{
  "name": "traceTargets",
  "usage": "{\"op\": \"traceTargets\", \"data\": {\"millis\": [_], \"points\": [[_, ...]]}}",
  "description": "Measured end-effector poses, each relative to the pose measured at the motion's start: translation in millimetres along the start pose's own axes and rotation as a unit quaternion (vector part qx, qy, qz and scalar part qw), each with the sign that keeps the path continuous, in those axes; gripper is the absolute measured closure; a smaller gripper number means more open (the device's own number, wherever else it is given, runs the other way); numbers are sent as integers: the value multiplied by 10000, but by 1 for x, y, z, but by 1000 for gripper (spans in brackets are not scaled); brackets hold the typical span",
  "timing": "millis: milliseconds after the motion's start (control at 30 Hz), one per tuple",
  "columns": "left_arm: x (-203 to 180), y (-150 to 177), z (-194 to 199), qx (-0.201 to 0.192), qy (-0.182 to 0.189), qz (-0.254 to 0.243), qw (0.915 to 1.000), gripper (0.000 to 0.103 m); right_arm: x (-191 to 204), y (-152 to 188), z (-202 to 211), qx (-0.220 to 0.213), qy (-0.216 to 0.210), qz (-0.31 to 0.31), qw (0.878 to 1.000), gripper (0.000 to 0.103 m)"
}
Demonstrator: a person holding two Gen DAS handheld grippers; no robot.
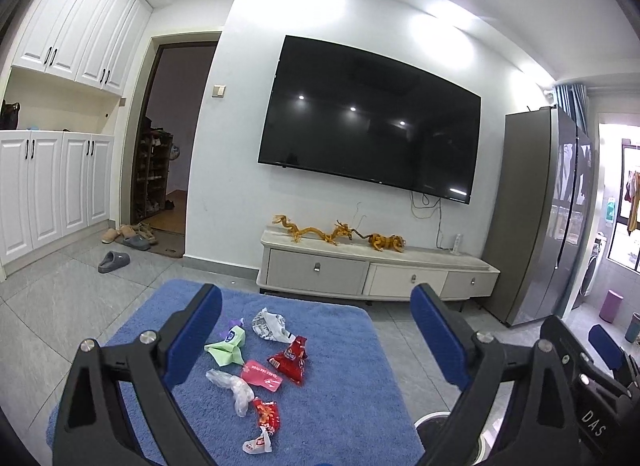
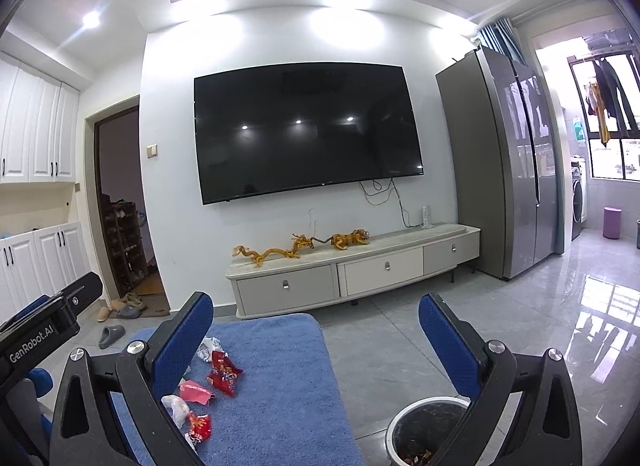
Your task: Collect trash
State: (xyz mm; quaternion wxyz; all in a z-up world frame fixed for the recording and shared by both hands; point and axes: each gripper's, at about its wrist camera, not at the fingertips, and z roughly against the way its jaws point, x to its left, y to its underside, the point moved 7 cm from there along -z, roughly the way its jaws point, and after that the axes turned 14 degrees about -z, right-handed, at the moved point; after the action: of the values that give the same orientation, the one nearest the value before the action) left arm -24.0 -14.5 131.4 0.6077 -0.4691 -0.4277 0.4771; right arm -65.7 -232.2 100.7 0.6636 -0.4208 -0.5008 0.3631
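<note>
Left claw (image 1: 316, 330) spread wide, blue pads apart, grasping nothing, hovering above the blue towel-covered tabletop (image 1: 340, 406). Right claw (image 2: 316, 340) likewise released, fingers far apart, nothing between them, held over the tabletop's right edge and the grey tiled floor (image 2: 380, 346).

Scattered across the tabletop, all loose and untouched:
- crumpled white printed wrapper (image 1: 270, 324) at the far side
- green folded paper (image 1: 226, 348) just left of it, near the left claw's left pad
- large red snack bag (image 1: 291, 360) right of centre
- pink packet (image 1: 262, 374) touching the red bag's near-left corner
- clear crumpled plastic (image 1: 234, 386) just beside the pink packet, on its near-left
- small red-and-white wrapper (image 1: 262, 424) nearest the camera

On the floor beside the tabletop's right side, a round white-rimmed trash bin (image 2: 424, 432) with dark liner, some bits visible at the bottom, partly hidden behind the right claw's right finger.

Beyond: wall-mounted black television (image 2: 304, 131), low white cabinet (image 2: 352, 270) with golden dragon figurines (image 2: 276, 252), and a grey refrigerator (image 2: 504, 161) on the right.
</note>
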Motion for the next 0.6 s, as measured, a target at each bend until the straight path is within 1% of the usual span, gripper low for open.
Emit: {"op": "traceTargets", "data": {"millis": [167, 367, 500, 600], "points": [[-2, 5, -1, 46, -65, -74, 9999, 7, -4, 4, -1, 51, 121, 70, 9999, 0], [0, 13, -7, 152, -139, -77, 9998, 7, -2, 17, -8, 237, 184, 143, 9994, 0], [1, 17, -7, 152, -174, -74, 9997, 7, -1, 23, -10, 304, 138, 204, 9992, 0], [5, 20, -9, 184, -158, -37, 9997, 7, 0, 26, -11, 319, 35, 142, 9994, 0]]}}
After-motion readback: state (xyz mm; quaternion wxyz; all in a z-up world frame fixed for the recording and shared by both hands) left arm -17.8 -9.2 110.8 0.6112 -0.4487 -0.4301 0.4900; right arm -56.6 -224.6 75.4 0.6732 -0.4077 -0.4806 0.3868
